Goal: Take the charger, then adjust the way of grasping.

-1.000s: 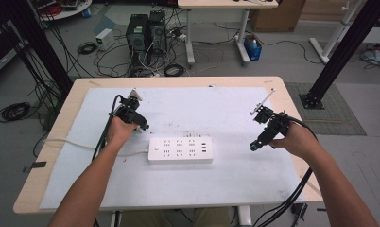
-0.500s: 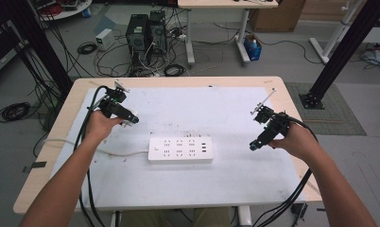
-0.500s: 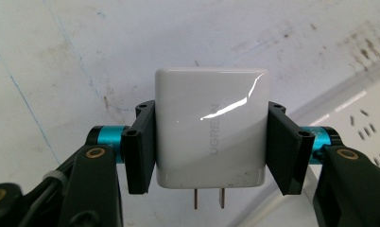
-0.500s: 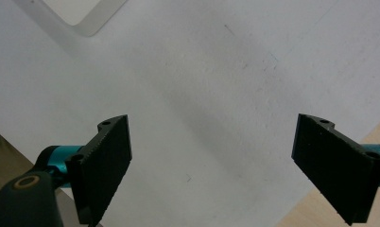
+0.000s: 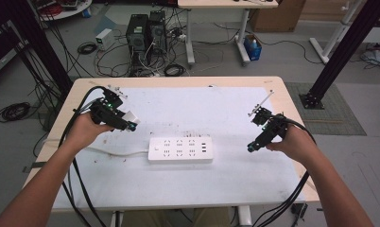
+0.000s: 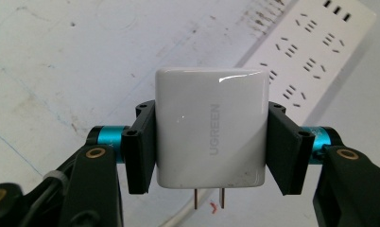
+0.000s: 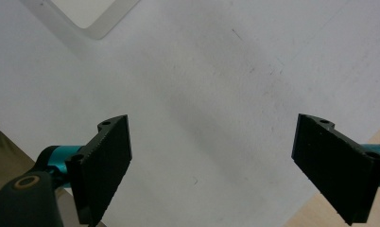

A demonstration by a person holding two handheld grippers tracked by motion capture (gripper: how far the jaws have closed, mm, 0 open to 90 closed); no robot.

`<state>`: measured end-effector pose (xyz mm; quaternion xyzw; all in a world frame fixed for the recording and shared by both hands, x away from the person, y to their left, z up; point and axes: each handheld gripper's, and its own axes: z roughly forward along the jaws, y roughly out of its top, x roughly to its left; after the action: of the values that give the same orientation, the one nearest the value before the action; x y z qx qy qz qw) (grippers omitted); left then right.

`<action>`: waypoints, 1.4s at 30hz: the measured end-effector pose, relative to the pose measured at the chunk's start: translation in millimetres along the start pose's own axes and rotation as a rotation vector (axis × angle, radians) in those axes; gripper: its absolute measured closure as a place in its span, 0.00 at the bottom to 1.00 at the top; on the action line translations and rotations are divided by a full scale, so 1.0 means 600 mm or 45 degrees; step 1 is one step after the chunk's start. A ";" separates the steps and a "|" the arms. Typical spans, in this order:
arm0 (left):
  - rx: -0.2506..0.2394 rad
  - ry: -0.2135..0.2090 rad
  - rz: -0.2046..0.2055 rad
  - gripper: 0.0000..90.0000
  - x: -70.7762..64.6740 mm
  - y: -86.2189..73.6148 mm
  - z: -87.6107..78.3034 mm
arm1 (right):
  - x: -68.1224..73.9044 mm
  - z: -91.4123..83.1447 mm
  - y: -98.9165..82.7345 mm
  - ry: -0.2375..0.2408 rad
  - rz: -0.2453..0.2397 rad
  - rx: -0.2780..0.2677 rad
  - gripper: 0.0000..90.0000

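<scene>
Prongs on charger w/ UGREEN logo: left hand-held gripper view | high: blurred

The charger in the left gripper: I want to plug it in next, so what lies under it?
Under the charger lie the white table mat and the power strip, apart from it. The patch of mat directly beneath is covered.

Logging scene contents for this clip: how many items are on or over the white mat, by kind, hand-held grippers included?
Power strip: 1
White charger, clamped in the left hand-held gripper: 1
Hand-held grippers, the left one and the open, empty right hand-held gripper: 2
Total: 4
</scene>
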<state>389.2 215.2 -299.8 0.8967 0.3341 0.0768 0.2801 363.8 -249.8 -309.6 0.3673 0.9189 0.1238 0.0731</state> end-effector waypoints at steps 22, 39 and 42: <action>-0.008 -0.048 0.135 0.47 -0.044 0.000 -0.024 | 0.012 -0.018 -0.011 -0.008 0.039 -0.053 0.14; -0.038 -0.106 0.328 0.47 -0.091 0.016 -0.013 | 0.034 -0.012 -0.017 0.066 0.151 -0.194 0.14; -0.053 -0.130 0.375 0.47 -0.103 0.021 -0.006 | 0.043 -0.010 -0.016 0.080 0.150 -0.222 0.14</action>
<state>347.8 169.2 -287.0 0.9327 0.1826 0.0783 0.3010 337.8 -239.4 -307.6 0.4089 0.8833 0.2188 0.0686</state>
